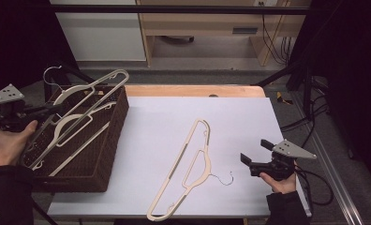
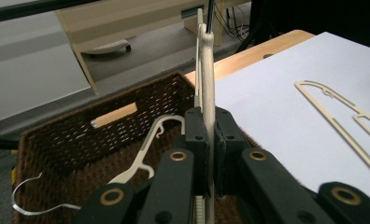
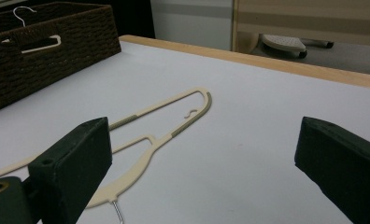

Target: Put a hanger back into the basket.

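Nearest, at the table's front edge: right gripper [image 1: 254,161], held in a hand at lower right, jaws spread wide and holding nothing, pointing left across the white sheet [image 1: 146,136].

Item two, just left of that gripper: one cream hanger [image 1: 186,168] lying flat on the sheet, long axis running from the front edge diagonally up toward the centre, its thin wire hook [image 1: 223,179] curling toward the right gripper. Gripper and hanger are near but apart; in the right gripper view the hanger [image 3: 160,121] lies between and beyond the open jaws.

Item three, left side: left gripper [image 1: 57,108], held in a hand over the brown woven basket [image 1: 111,154], jaws clenched on a second cream hanger [image 1: 87,101]. In the left gripper view the pads pinch this hanger [image 2: 207,93] edge-on. It is lifted and tilted, one end rising past the basket's far rim, its metal hook [image 1: 52,72] toward the far left.

Item four, inside the basket: further cream hangers [image 1: 71,129], loosely stacked and overlapping; exact count cannot be told.

Farthest: wooden table edge [image 1: 193,90] beyond the sheet.
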